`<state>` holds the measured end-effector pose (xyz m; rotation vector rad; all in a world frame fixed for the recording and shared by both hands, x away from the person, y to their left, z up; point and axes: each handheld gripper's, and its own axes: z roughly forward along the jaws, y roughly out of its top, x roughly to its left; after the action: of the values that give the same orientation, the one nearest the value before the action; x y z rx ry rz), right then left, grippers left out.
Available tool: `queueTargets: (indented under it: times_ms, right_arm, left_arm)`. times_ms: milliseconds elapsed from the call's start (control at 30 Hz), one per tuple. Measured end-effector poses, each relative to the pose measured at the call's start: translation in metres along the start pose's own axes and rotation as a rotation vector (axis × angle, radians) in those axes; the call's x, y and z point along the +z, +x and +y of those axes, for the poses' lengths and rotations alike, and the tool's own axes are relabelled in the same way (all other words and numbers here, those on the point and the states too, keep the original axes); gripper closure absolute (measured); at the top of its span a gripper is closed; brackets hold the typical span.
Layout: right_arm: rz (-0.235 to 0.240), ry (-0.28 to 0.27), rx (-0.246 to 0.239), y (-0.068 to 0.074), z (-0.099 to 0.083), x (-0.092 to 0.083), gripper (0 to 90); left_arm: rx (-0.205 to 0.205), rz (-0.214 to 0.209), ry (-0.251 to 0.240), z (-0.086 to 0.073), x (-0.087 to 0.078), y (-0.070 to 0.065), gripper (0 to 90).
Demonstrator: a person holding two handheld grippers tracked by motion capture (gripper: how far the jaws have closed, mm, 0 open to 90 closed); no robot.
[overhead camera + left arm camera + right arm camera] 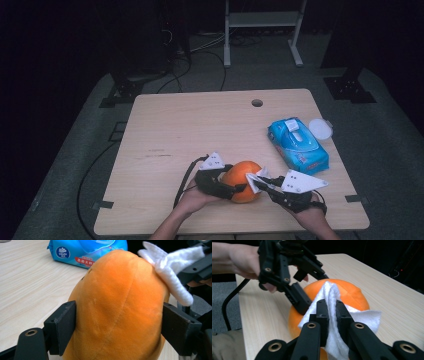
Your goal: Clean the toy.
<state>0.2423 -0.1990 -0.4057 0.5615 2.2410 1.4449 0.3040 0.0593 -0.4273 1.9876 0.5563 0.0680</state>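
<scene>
Low in the middle of the high view, near the front edge of the pale wooden table [165, 130], a round orange plush toy [243, 181] is sitting between the person's two hands. The left gripper [239, 188] is reaching in from the left of the frame, and in the left gripper view its two black jaws are standing wide apart on either flank of the orange plush toy [117, 310], their pads lying against the fabric with the toy between them; how firmly they are pressing I cannot tell. The right gripper [331, 306] is coming in from the lower right of the high view with its jaws nearly closed, pinching a crumpled white wipe [362, 317] and laying it against the upper side of the toy. In the left gripper view that white wipe [172, 277] is draping over the toy's upper right shoulder. Toward the right edge of the table a blue plastic pack of wet wipes [298, 144] is lying, with a small round white lid [320, 128] just beyond it.
</scene>
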Motion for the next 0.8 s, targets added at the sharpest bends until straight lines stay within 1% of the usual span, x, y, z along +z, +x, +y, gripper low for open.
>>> queueTargets:
  times_ms: [67, 167, 200, 233, 267, 300, 367, 433, 567, 600, 700, 800]
  right_arm:
    - [-0.008, 0.000, 0.013, -0.005, -0.001, 0.000, 83.2]
    - [-0.011, -0.010, 0.043, -0.011, -0.004, -0.001, 83.2]
    - [-0.013, -0.012, 0.055, -0.012, -0.004, -0.002, 83.1]
    - [-0.018, -0.016, 0.057, -0.013, -0.005, -0.002, 83.2]
    - [-0.017, -0.017, 0.065, -0.013, -0.005, -0.002, 83.2]
    - [-0.016, -0.019, 0.068, -0.013, -0.005, -0.003, 83.2]
    - [-0.013, -0.020, 0.058, -0.009, -0.003, -0.003, 83.2]
    - [0.002, -0.021, 0.038, -0.003, 0.001, -0.002, 83.2]
    - [0.040, -0.016, -0.003, 0.005, 0.011, 0.005, 83.2]
    - [0.039, -0.012, -0.011, 0.006, 0.014, 0.008, 83.2]
    - [0.030, -0.006, -0.001, 0.001, 0.019, 0.013, 83.2]
    - [0.006, -0.005, 0.014, -0.008, 0.021, 0.015, 83.2]
  left_arm:
    - [0.006, -0.007, -0.001, 0.000, 0.000, 0.000, 19.0]
    - [0.047, -0.040, 0.006, 0.000, -0.001, -0.002, 17.4]
    - [0.051, -0.045, 0.005, -0.001, -0.001, -0.002, 17.0]
    - [0.060, -0.049, 0.006, -0.001, -0.001, -0.002, 17.0]
    - [0.067, -0.044, 0.006, -0.002, -0.001, -0.003, 17.4]
    - [0.077, -0.035, 0.005, -0.002, -0.002, -0.004, 20.1]
    - [0.088, -0.027, 0.010, -0.002, 0.000, -0.006, 23.9]
    - [0.116, -0.020, 0.021, -0.003, 0.001, -0.010, 25.7]
    - [0.201, -0.015, 0.038, -0.004, 0.005, -0.021, 26.2]
    - [0.223, -0.012, 0.044, -0.004, 0.006, -0.023, 26.2]
    - [0.245, -0.015, 0.047, -0.005, 0.005, -0.025, 26.4]
    - [0.262, -0.019, 0.046, -0.007, 0.005, -0.026, 26.4]
